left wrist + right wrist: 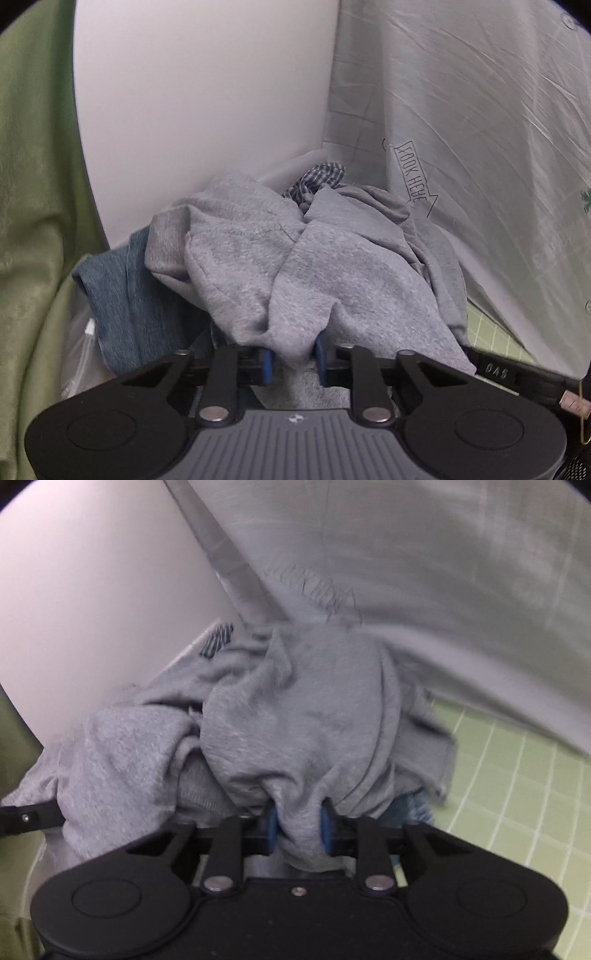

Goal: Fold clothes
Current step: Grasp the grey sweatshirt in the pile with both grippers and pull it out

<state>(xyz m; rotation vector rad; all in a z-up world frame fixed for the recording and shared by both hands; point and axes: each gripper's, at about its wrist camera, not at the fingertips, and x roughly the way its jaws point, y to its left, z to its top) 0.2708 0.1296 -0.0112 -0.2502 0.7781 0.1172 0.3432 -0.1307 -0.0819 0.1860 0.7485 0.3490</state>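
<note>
Nearest, the left gripper (pixel 292 356) pinched a bunched fold of the grey sweatshirt (pixel 295 258), and the right gripper (pixel 298 832) clamped another, probably to lift it free for folding. It lay crumpled on a blue garment (pixel 125 295); behind, checked cloth (pixel 317 177).

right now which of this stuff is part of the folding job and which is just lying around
Part of the job:
grey sweatshirt, pinched by both grippers
left gripper
right gripper
blue garment
checked garment

Lying about:
white printed sheet
green grid mat
green curtain
</note>
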